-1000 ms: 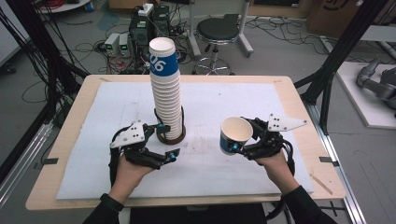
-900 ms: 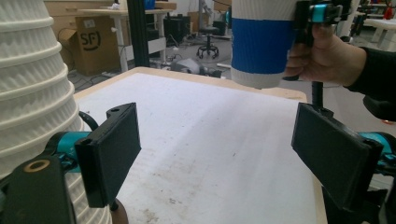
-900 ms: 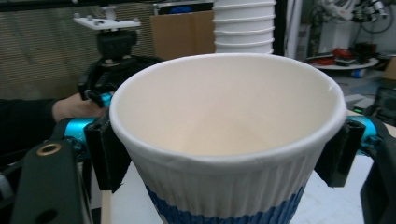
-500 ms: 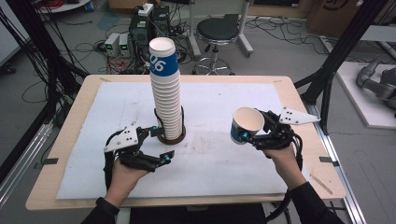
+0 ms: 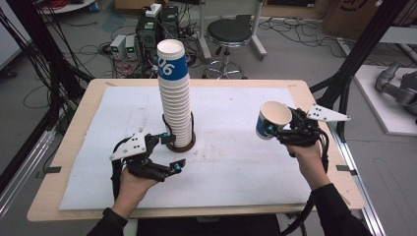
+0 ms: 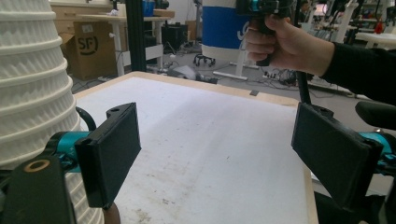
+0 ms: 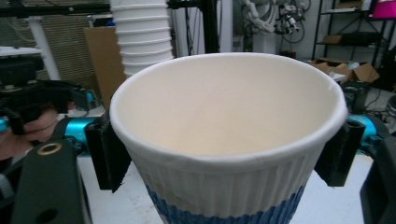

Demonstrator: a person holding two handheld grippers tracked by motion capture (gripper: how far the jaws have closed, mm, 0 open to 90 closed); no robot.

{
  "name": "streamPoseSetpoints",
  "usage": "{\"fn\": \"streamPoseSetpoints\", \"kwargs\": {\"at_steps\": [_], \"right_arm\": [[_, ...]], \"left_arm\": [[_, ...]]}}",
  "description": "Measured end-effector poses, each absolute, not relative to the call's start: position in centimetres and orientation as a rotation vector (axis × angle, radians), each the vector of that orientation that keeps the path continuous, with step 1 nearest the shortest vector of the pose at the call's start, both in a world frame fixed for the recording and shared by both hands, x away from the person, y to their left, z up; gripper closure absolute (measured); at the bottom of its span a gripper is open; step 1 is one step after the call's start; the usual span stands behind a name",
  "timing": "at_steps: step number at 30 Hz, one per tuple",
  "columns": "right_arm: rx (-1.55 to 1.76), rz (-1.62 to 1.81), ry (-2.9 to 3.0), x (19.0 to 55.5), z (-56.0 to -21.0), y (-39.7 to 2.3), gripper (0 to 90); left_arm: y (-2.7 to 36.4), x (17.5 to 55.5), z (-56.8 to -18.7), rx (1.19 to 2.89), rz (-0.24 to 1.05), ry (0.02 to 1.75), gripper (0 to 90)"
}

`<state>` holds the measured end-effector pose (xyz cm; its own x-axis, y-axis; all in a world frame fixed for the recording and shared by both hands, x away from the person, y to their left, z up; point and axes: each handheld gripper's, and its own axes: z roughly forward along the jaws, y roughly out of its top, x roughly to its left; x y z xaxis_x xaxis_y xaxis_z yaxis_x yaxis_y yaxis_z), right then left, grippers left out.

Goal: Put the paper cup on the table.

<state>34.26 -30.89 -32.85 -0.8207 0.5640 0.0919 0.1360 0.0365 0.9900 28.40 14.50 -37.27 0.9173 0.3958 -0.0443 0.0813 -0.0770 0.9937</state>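
Cup lifted off the tabletop point(image 5: 236, 162)
Right hand-held gripper point(image 5: 285, 129) clamped a paper cup point(image 5: 272, 119); left hand-held gripper point(image 5: 169, 152) sat wide beside the cup stack point(image 5: 175, 98).

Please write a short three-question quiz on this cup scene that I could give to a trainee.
1. True or false: the left gripper is shut on the stack of cups.
2. What does the right gripper hold? A) a single paper cup B) a bottle C) nothing
3. Fill in: the held cup is tilted and is ____ the table, not resting on it.

Key
1. False: in the left gripper view its jaws stand wide apart with nothing between them, beside the stack.
2. A: the right gripper view shows both jaws pressed against the cup's sides.
3. Above.
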Motion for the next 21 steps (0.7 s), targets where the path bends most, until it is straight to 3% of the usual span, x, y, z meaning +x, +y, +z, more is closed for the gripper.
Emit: {"fn": "streamPoseSetpoints", "kwargs": {"at_steps": [21], "right_arm": [[0.903,1.713,1.921,38.8,-34.9,-33.3,20.6]], "left_arm": [[14.4,28.4,-37.5,1.638,0.263,0.373,15.5]]}}
